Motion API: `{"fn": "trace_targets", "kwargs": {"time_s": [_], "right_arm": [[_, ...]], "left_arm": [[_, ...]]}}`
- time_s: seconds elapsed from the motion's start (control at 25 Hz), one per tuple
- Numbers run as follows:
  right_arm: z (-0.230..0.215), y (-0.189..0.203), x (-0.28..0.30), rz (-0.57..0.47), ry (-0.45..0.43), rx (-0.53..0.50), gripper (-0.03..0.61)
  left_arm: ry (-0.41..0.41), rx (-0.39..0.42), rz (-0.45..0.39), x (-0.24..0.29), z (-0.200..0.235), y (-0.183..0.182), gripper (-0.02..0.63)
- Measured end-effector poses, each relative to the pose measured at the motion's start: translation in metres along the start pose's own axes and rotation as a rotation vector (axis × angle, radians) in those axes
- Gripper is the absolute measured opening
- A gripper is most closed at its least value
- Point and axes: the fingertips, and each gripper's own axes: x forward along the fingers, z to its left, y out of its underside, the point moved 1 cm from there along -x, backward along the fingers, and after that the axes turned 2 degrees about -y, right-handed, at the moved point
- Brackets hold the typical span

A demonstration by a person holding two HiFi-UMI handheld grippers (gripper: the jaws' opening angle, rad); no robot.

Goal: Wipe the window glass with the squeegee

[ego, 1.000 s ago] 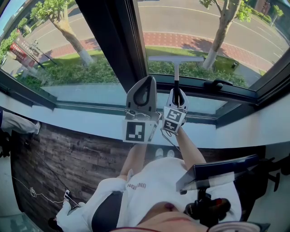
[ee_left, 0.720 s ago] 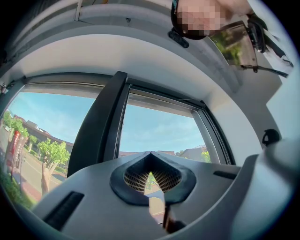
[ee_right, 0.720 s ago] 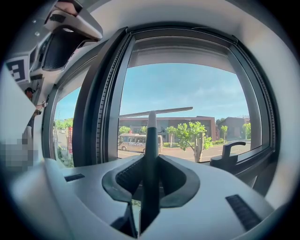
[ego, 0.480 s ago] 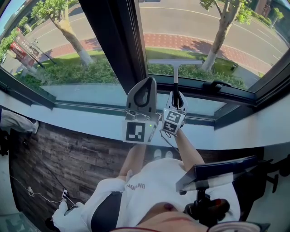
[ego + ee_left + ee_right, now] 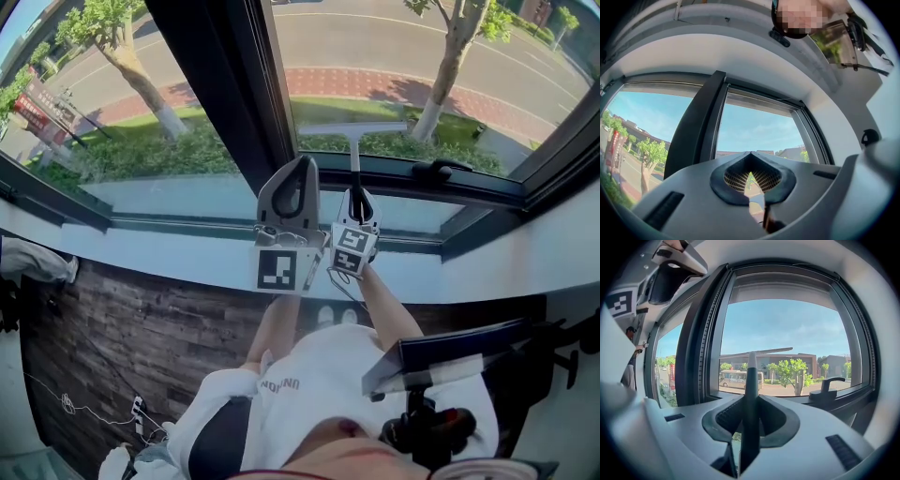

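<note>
The squeegee has a pale blade point(image 5: 352, 128) lying flat on the right window pane point(image 5: 422, 56), just above the bottom frame. Its dark handle point(image 5: 355, 169) runs down into my right gripper point(image 5: 359, 208), which is shut on it. In the right gripper view the handle point(image 5: 750, 390) stands up between the jaws, and the blade point(image 5: 759, 352) shows as a thin line across the glass point(image 5: 787, 329). My left gripper point(image 5: 298, 173) is shut and holds nothing, close to the left of the right one, in front of the dark mullion point(image 5: 225, 84). In its own view the left gripper point(image 5: 751, 161) points up at the pane.
A black window handle point(image 5: 441, 169) sits on the lower frame right of the squeegee and also shows as the handle point(image 5: 827, 389). A white sill point(image 5: 150, 248) runs below the window. A dark chair-like frame point(image 5: 450, 352) stands at my lower right, over a wood floor point(image 5: 122, 328).
The squeegee blade has come slightly lower on the pane toward the bottom frame. Both grippers have shifted a little left in the head view and stay shut.
</note>
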Motion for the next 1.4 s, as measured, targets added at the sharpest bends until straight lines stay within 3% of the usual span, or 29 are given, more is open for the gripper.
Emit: {"fn": "trace_targets", "kwargs": {"time_s": [0.24,1.12,1.4], "right_arm": [[-0.002,0.005,-0.001,0.015,-0.002,0.004,0.091],[0.000,0.041,-0.013,0.144,-0.029,0.053,0.091],[-0.008,0.015,-0.023,0.066,-0.038,0.088,0.091]], "left_arm": [[0.004,0.004,0.051,-0.001,-0.003,0.020,-0.005],[-0.029,0.003,0.042,-0.013,0.001,0.013,-0.005],[-0.033,0.024,0.036,-0.013,0.001,0.015,-0.006]]}}
